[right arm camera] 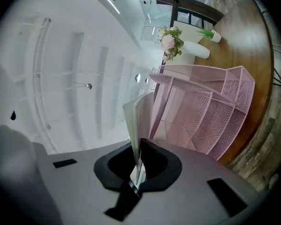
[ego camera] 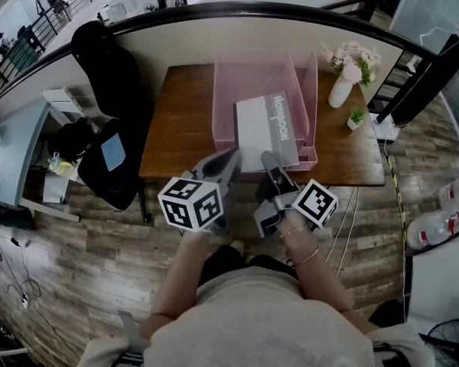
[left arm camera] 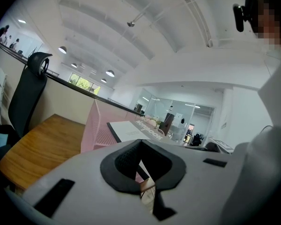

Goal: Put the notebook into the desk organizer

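Wooden desk [ego camera: 183,121] against a curved wall, plank floor [ego camera: 76,258] below. Black chair [ego camera: 111,75] at its left end; vase of flowers [ego camera: 342,90] and small potted plant [ego camera: 355,119] at its right. Central pink mesh organizer [ego camera: 228,90] partly contains the notebook [ego camera: 264,128]. My right gripper [ego camera: 270,161] clamps its near edge; my left gripper [ego camera: 229,159], closed and empty, sits just beside.

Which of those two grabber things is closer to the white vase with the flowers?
Right. The right gripper, shut on the notebook's near edge, is below-left of the vase in the head view. The left gripper sits beside it, further left.
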